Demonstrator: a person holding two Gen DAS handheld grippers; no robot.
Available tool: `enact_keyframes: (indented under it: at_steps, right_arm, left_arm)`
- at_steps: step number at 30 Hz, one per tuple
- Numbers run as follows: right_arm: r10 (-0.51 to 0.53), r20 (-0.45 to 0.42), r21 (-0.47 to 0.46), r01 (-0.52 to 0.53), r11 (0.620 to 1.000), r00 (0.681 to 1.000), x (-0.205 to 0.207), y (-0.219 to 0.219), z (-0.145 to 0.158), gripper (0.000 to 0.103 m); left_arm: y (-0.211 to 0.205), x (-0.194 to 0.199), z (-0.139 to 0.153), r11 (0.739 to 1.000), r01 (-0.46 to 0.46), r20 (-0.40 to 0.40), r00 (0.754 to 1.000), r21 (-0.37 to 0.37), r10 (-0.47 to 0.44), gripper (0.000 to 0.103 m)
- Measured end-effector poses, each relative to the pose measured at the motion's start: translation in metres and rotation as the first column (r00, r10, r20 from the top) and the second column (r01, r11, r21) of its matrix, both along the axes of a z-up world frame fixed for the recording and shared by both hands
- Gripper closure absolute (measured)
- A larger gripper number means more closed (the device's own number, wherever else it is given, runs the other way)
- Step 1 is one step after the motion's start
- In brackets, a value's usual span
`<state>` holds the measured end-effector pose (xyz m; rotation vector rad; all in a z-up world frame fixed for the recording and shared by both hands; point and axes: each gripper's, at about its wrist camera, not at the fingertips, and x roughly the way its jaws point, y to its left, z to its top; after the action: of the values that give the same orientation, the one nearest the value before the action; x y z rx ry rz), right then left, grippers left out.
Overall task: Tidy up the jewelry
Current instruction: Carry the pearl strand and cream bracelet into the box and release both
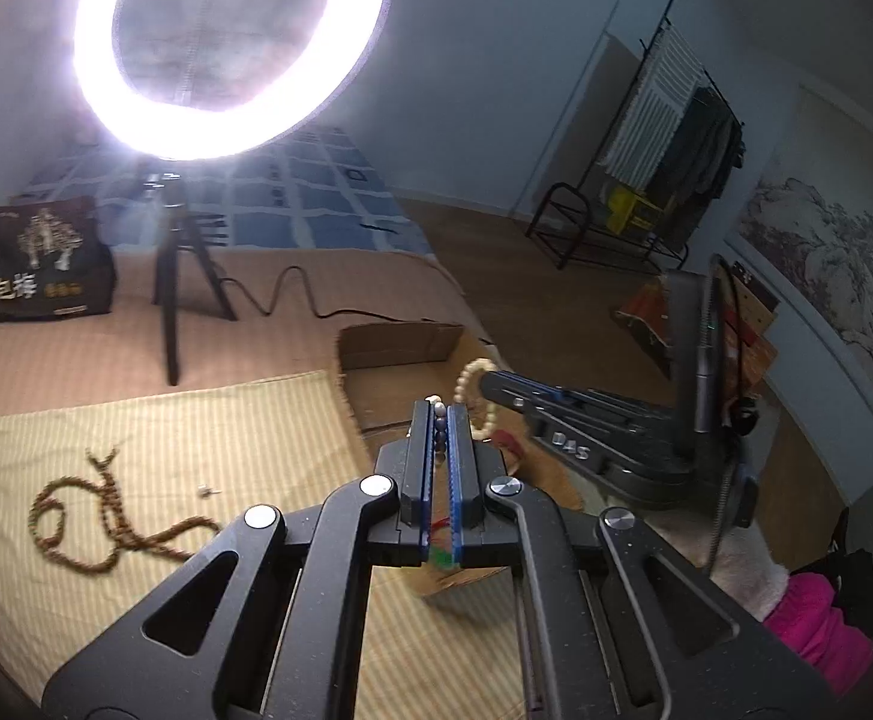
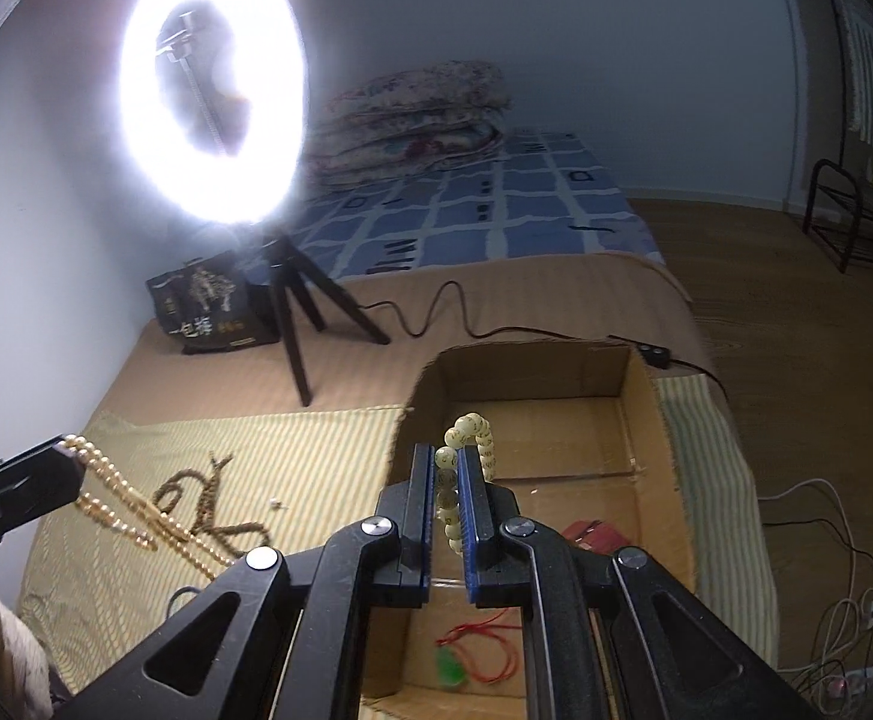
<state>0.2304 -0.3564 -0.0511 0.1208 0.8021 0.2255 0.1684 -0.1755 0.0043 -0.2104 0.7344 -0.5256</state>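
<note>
Our right gripper [image 2: 449,468] pinched a bracelet of pale cream beads [image 2: 477,439] above the open brown cardboard box [image 2: 646,420], in which a green pendant on a red cord [image 2: 452,667] lay. Our left gripper [image 1: 440,420] was closed on a strand of golden beads [image 2: 113,498] hanging over the yellow striped cloth [image 1: 136,420], where a brown beaded necklace [image 1: 76,516] rested.

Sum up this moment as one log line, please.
left gripper: holds gold bead strand | right gripper: holds pale bracelet above box
</note>
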Motion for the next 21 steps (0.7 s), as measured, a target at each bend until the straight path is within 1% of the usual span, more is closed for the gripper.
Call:
enact_keyframes:
  at_steps: [7,13,21]
  right_arm:
    - [-0.029,-0.023,0.018,0.029,0.999,0.999,0.015,-0.017,-0.009,0.098]
    - [-0.042,-0.059,0.012,0.043,0.999,0.997,0.027,-0.025,-0.025,0.098]
    - [-0.044,-0.105,0.001,0.044,0.999,0.993,0.04,-0.028,-0.043,0.098]
  left_arm:
    - [-0.029,0.016,-0.012,1.0,0.025,-0.032,0.999,-0.012,-0.025,0.102]
    - [-0.046,0.027,-0.029,1.0,0.029,-0.059,0.998,0.001,-0.029,0.102]
    - [-0.06,0.034,-0.061,0.999,0.035,-0.115,0.993,0.038,-0.03,0.102]
